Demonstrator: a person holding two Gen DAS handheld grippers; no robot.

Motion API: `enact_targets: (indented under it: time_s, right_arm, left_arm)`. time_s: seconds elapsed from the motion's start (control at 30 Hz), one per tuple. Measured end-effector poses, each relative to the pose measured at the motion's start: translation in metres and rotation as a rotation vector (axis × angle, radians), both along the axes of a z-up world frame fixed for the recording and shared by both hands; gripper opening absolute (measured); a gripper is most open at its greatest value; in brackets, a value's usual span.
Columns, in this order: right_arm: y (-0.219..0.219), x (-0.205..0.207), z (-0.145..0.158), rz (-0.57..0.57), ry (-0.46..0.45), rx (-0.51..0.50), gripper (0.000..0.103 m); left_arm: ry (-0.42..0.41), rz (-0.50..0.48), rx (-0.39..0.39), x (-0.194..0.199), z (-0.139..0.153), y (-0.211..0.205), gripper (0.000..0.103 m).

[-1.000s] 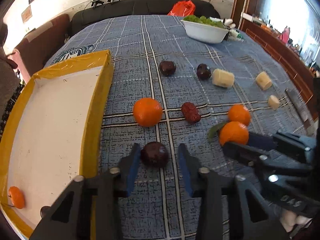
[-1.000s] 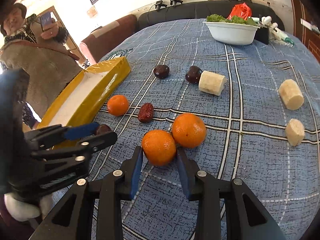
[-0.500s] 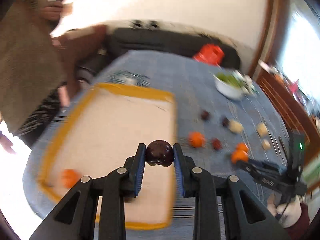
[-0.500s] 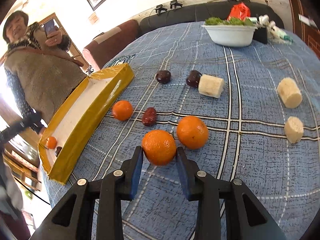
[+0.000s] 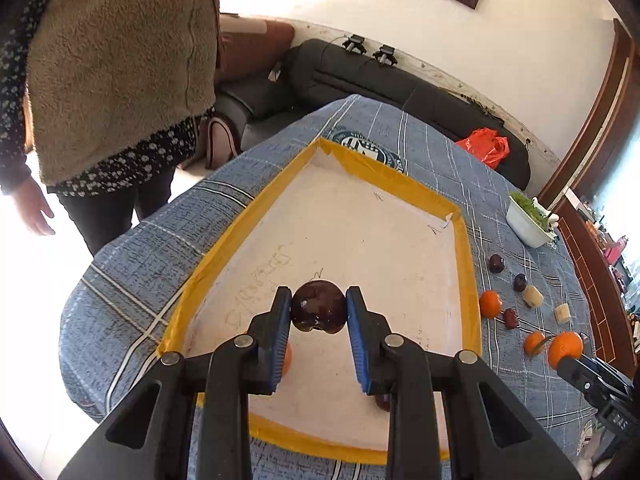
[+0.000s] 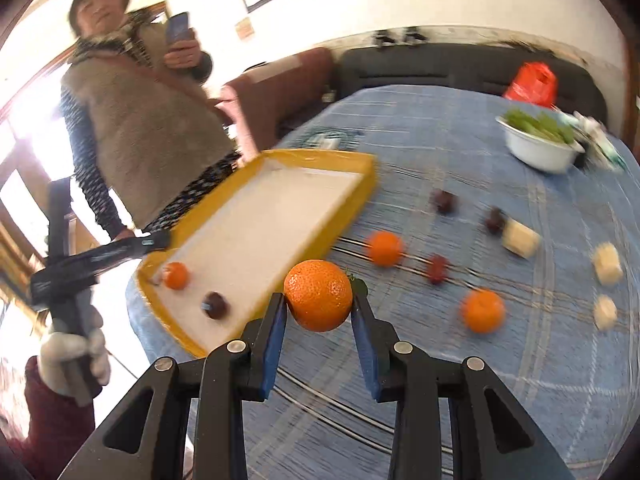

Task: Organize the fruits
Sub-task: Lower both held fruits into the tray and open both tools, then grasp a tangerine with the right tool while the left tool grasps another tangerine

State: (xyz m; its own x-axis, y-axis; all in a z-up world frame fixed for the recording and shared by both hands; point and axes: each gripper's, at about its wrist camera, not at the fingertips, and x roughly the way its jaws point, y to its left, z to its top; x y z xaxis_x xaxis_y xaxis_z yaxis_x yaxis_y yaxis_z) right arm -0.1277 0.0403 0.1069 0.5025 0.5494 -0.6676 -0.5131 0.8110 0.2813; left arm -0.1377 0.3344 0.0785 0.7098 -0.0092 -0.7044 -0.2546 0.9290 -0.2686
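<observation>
My left gripper (image 5: 318,300) is shut on a dark plum (image 5: 318,308) and holds it in the air over the yellow-rimmed tray (image 5: 224,240). An orange (image 5: 287,356) and a dark fruit (image 5: 382,402) lie in the tray, both partly hidden behind my fingers. My right gripper (image 6: 319,300) is shut on an orange (image 6: 318,295), lifted above the blue cloth beside the tray (image 6: 344,156). Two oranges (image 6: 385,248) (image 6: 483,311), a red date (image 6: 437,269), two plums (image 6: 445,201) (image 6: 495,220) and banana pieces (image 6: 520,238) lie on the cloth. The left gripper (image 6: 160,237) shows side-on beyond the tray.
A person in a fleece vest (image 6: 140,120) stands close to the table's left side, holding a phone. A white bowl of greens (image 6: 538,148) sits at the far right of the table. A dark sofa (image 5: 400,84) and a red bag (image 5: 484,148) lie beyond the table.
The left gripper closed on the plum, lifted it off the cloth and carried it left over the tray. The right gripper raised its orange off the cloth and turned toward the tray.
</observation>
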Motion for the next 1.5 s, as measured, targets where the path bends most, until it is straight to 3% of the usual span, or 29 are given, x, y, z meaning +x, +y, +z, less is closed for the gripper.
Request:
enact_targets:
  time_s: [0.27,0.47,0.53,0.6,0.73,0.8,0.93,1.1,1.13,1.17,1.2,1.23,1.3,1.4,1.5]
  right_arm:
    - [0.097,0.034,-0.029,0.143,0.081,-0.079,0.038]
    - [0.134,0.048,-0.06,0.184,0.129,-0.145,0.038]
    - [0.14,0.048,-0.066,0.19,0.116,-0.177,0.038]
    - [0.144,0.048,-0.063,0.199,0.104,-0.191,0.038]
    - [0.133,0.044,-0.057,0.195,0.119,-0.141,0.039]
    - [0.121,0.039,-0.049,0.183,0.109,-0.113,0.041]
    - [0.092,0.03,-0.037,0.138,0.085,-0.076,0.046]
    - [0.025,0.037,0.008,-0.005,-0.001,-0.073,0.047]
    - [-0.001,0.039,0.028,-0.068,-0.051,-0.059,0.059]
    - [-0.02,0.038,0.04,-0.11,-0.087,-0.043,0.088]
    - [-0.039,0.037,0.049,-0.154,-0.125,-0.022,0.102]
    - [-0.069,0.033,0.056,-0.223,-0.184,0.011,0.103]
    - [-0.103,0.033,0.052,-0.296,-0.18,-0.013,0.103]
    - [-0.164,0.039,0.019,-0.419,-0.052,-0.017,0.1]
    - [-0.207,0.04,-0.016,-0.492,0.075,0.032,0.08]
  left_arm:
    - [0.074,-0.006,0.001,0.036,-0.023,0.011,0.027]
    - [0.082,-0.005,-0.09,0.039,-0.032,0.023,0.029]
    - [0.074,0.003,-0.114,0.035,-0.032,0.027,0.042]
    - [0.055,0.007,-0.151,0.027,-0.029,0.029,0.045]
    - [0.029,0.04,-0.187,0.013,-0.021,0.03,0.065]
    - [0.009,0.051,-0.195,0.004,-0.014,0.027,0.067]
    - [-0.016,0.089,-0.209,-0.01,-0.001,0.019,0.082]
    - [-0.064,0.04,-0.338,-0.02,0.022,0.009,0.082]
    - [-0.092,0.025,-0.343,-0.023,0.031,0.004,0.082]
    - [-0.125,0.004,-0.33,-0.027,0.04,-0.005,0.083]
    - [-0.141,-0.01,-0.309,-0.028,0.046,-0.015,0.083]
    - [-0.143,-0.037,-0.29,-0.027,0.05,-0.028,0.083]
    - [-0.116,-0.095,-0.292,-0.019,0.048,-0.049,0.083]
    - [-0.045,-0.212,-0.262,-0.001,0.034,-0.094,0.083]
    - [0.024,-0.315,-0.203,0.016,0.014,-0.143,0.083]
